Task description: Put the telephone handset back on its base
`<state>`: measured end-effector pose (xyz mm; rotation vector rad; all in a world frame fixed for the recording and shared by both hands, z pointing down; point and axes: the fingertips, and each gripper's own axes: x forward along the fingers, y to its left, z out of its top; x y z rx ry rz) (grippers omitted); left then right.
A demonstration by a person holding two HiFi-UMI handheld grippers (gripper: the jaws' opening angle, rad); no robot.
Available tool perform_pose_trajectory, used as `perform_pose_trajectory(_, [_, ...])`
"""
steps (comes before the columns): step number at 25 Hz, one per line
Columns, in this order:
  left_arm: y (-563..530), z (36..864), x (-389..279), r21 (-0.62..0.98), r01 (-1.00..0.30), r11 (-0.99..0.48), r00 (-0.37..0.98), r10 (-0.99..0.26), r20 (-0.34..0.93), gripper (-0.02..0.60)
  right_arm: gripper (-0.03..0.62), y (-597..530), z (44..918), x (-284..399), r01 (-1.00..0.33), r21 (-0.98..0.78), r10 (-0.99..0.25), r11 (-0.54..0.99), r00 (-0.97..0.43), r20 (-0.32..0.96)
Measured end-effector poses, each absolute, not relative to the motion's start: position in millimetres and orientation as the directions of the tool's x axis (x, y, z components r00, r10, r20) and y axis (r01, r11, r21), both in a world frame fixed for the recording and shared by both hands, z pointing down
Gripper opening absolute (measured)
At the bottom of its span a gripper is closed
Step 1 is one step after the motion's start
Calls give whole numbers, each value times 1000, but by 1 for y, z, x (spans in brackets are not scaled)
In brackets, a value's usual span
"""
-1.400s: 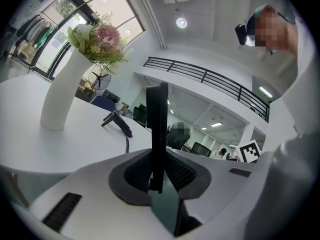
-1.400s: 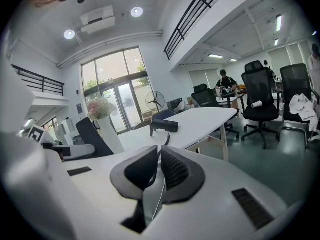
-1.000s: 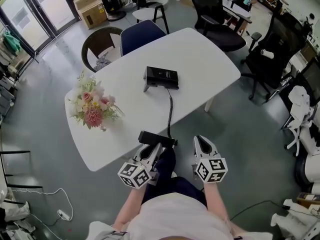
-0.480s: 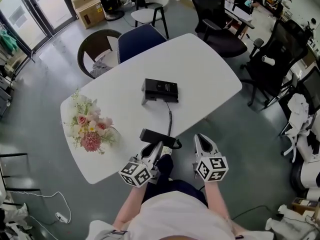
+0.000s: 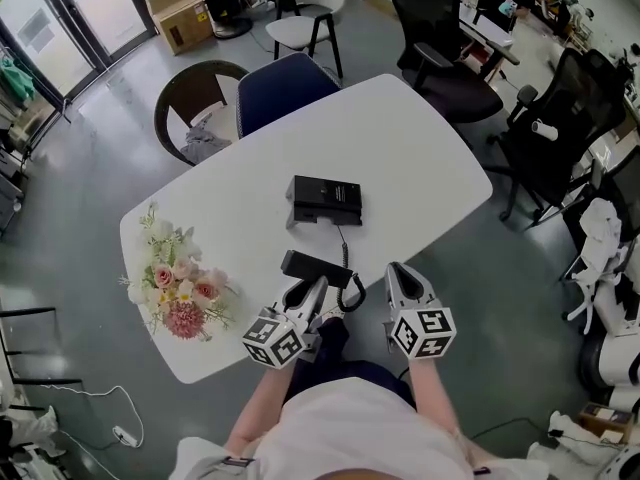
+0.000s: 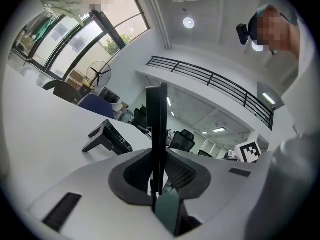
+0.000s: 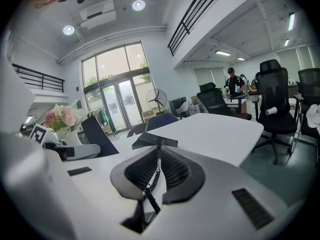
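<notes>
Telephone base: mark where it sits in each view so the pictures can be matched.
Head view: the telephone base sits near the middle of the white table.
Left gripper view: the telephone base is left of centre, beside the jaws.
Right gripper view: the telephone base is at centre, just above the jaws.
Shared landmark: the blue chair beyond the table's far edge.

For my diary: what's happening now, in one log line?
left gripper: shut on handset | right gripper: shut on cord | base: empty
</notes>
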<state>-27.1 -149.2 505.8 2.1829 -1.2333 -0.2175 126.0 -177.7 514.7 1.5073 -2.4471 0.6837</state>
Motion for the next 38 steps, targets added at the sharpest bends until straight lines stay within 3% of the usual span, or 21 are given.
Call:
perform_pose_trajectory(23, [-233,529,-17,638,-671,-379,586,-798,141,80,43,-249,536,114,-892,-271,-784,362,-448,429])
perform_pose_trajectory(31, [-246,536,-10,677,-660,-327,537,-835,121,80,43,-251,546,118,-884,-266,-763,384,-466,448])
perform_pose_trajectory(38, [-264,541,-5,793,-584,-173,401,-911,97,80,43,-254,542,123,-848,-265,-704,459,-530,474])
